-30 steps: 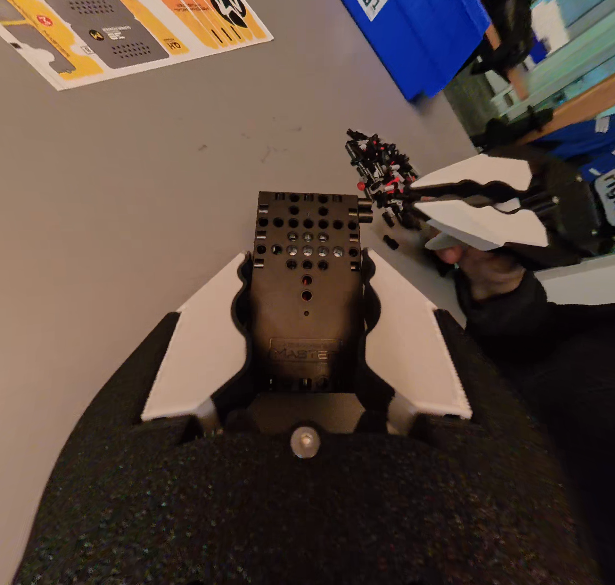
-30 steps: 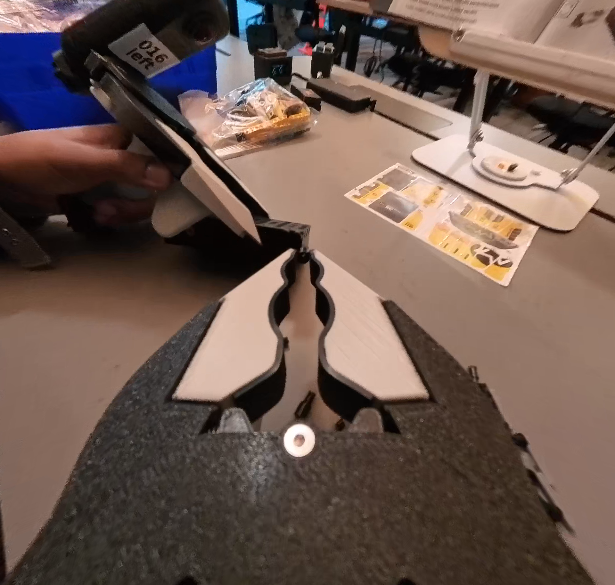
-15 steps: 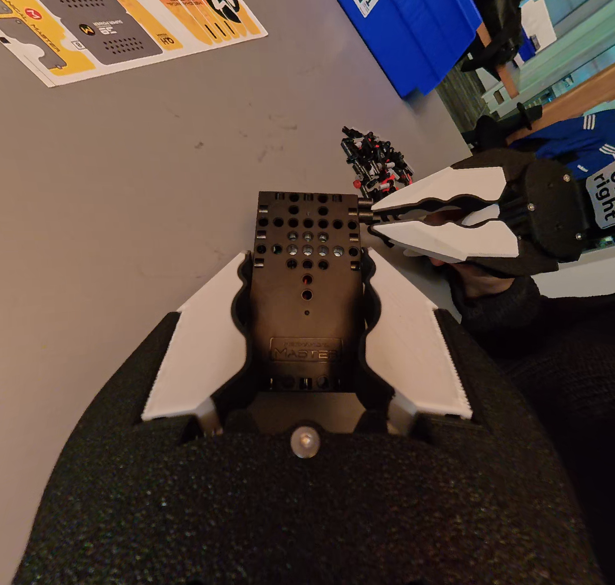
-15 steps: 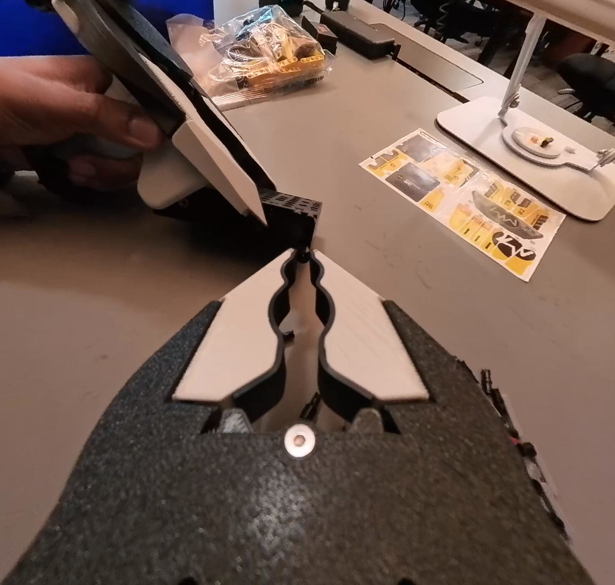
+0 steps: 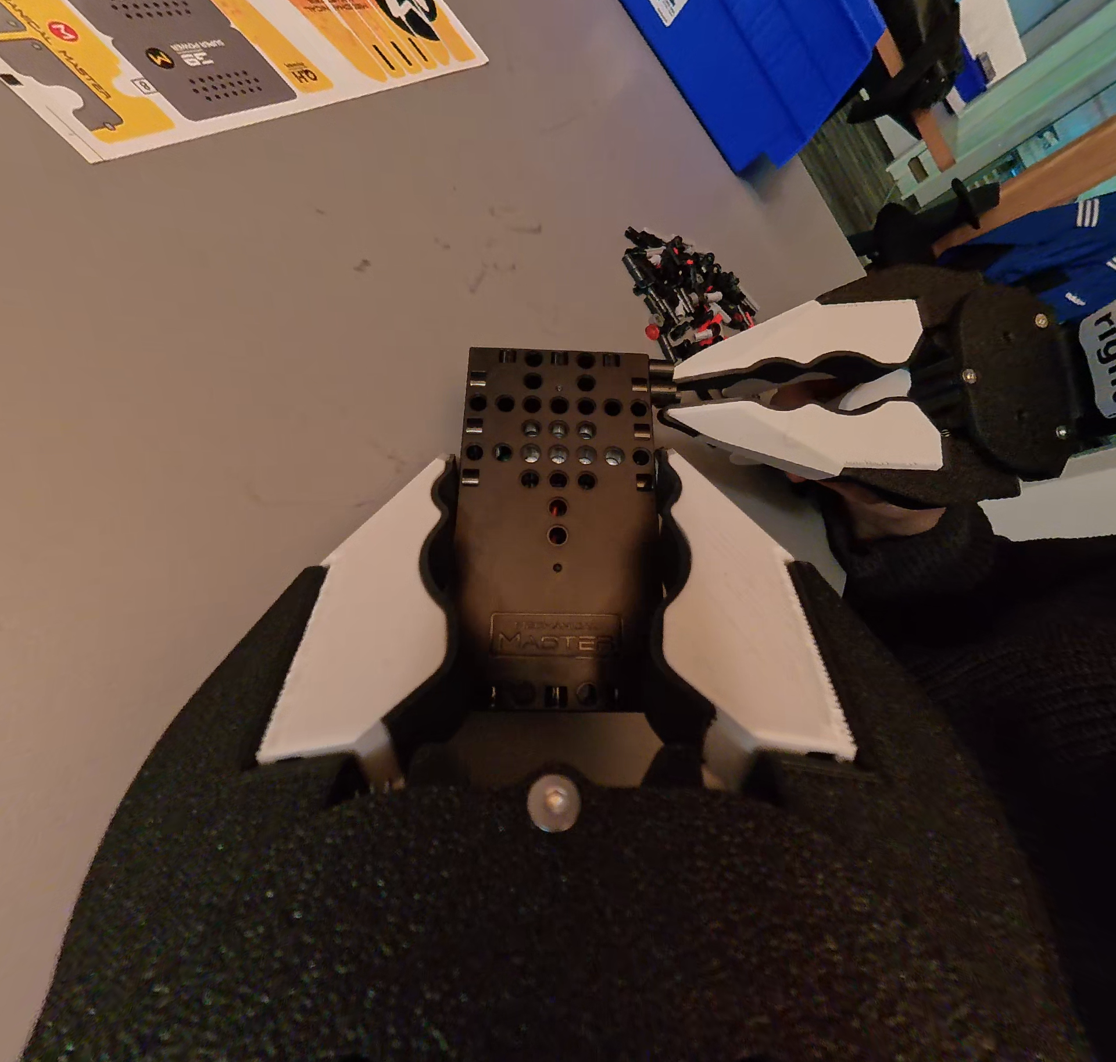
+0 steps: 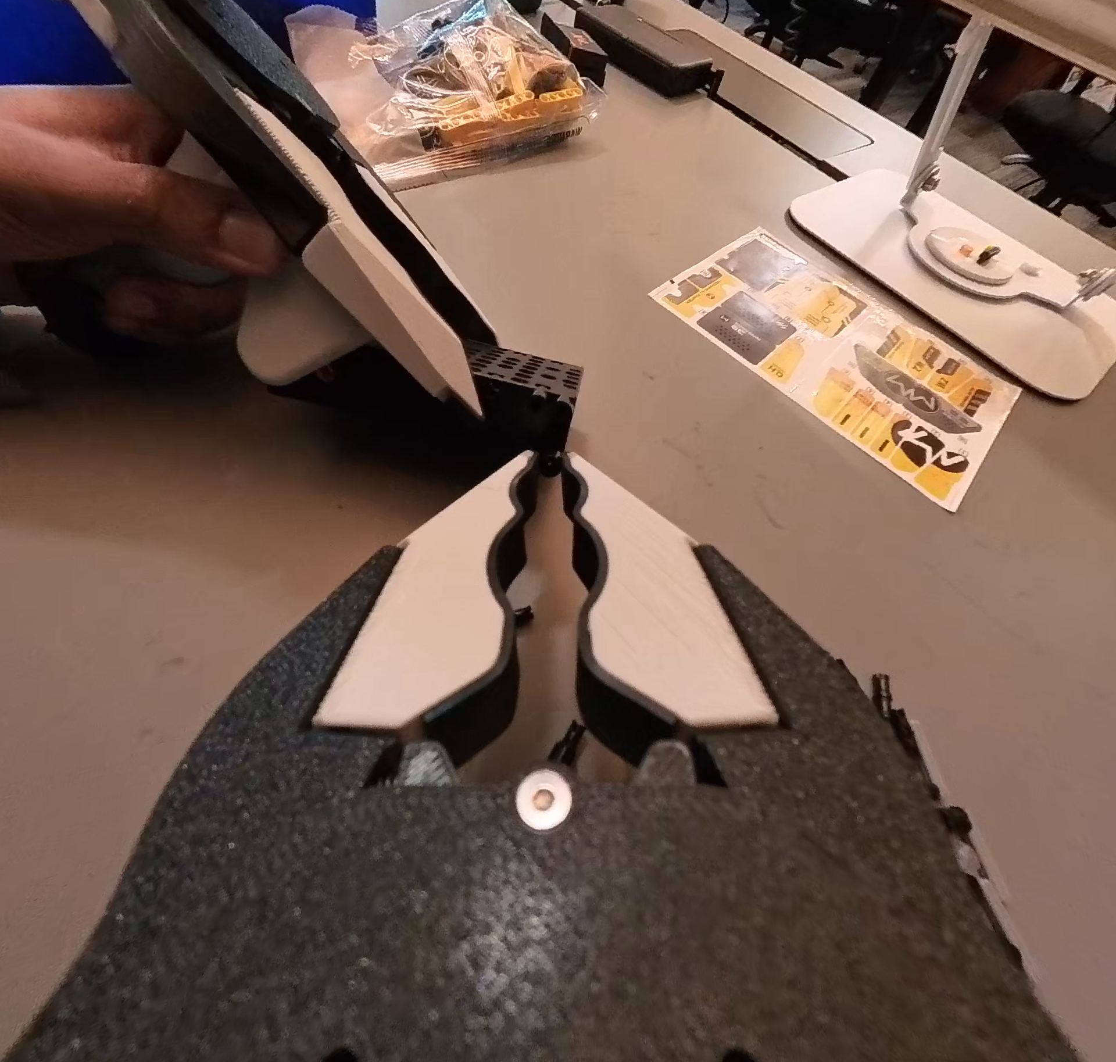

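Observation:
My left gripper (image 5: pixel 557 459) is shut on a black rectangular block with many round holes (image 5: pixel 555 526), held above the grey table. The block also shows in the right wrist view (image 6: pixel 531 372), under the left gripper's white fingers (image 6: pixel 386 284). My right gripper (image 6: pixel 548 459) is shut on a small black pin (image 6: pixel 549 465) and holds it at the block's far right corner. In the left wrist view the right gripper (image 5: pixel 667 402) comes in from the right, its tips against the pin (image 5: pixel 661 390) at the block's side.
A pile of small black and red parts (image 5: pixel 688 296) lies beyond the block. A yellow and grey sticker sheet (image 6: pixel 845 356) lies on the table (image 6: pixel 634 248), with a bag of yellow parts (image 6: pixel 483 85), a white stand base (image 6: pixel 966 272) and a blue bin (image 5: pixel 743 36).
My right gripper has moved from the parts pile to the block's right side with the pin. The left gripper and block have barely moved.

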`<action>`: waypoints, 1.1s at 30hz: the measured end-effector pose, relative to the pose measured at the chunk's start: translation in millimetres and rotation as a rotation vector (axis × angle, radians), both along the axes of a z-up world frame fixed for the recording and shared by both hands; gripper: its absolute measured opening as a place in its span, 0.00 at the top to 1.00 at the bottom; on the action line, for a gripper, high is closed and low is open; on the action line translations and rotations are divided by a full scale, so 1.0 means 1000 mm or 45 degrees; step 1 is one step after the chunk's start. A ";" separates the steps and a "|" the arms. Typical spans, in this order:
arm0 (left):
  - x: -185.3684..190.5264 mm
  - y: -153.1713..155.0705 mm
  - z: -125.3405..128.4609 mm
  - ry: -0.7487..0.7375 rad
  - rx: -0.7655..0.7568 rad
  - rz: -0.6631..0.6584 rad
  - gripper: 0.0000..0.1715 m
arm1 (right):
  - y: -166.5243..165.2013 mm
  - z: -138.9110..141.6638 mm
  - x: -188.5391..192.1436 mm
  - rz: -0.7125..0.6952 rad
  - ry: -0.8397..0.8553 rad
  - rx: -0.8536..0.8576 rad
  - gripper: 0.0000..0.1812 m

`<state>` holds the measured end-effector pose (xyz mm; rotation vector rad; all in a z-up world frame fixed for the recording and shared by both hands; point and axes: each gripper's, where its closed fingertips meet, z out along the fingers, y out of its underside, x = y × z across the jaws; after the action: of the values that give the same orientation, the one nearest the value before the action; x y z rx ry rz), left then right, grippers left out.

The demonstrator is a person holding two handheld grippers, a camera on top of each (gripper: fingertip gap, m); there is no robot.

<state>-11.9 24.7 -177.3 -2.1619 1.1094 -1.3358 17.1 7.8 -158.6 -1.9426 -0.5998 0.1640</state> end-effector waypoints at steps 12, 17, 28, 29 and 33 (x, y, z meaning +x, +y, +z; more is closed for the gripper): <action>0.000 0.001 -0.001 0.007 -0.016 0.012 0.62 | 0.002 -0.002 0.001 -0.007 0.024 -0.029 0.96; 0.000 0.002 -0.001 0.005 -0.017 0.018 0.62 | 0.002 -0.003 0.001 -0.001 0.061 -0.064 0.96; -0.001 0.002 -0.002 0.015 -0.004 0.005 0.63 | 0.003 -0.006 0.002 0.014 0.122 -0.122 0.96; -0.001 0.002 -0.002 0.014 -0.005 0.003 0.63 | 0.003 -0.006 0.002 0.017 0.125 -0.125 0.96; -0.001 0.002 -0.003 0.024 0.006 0.001 0.63 | 0.003 -0.007 0.002 0.026 0.116 -0.132 0.96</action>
<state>-12.8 26.6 -179.9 -2.1755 1.1178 -1.3141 19.0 10.6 -165.5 -2.0177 -0.5610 0.3002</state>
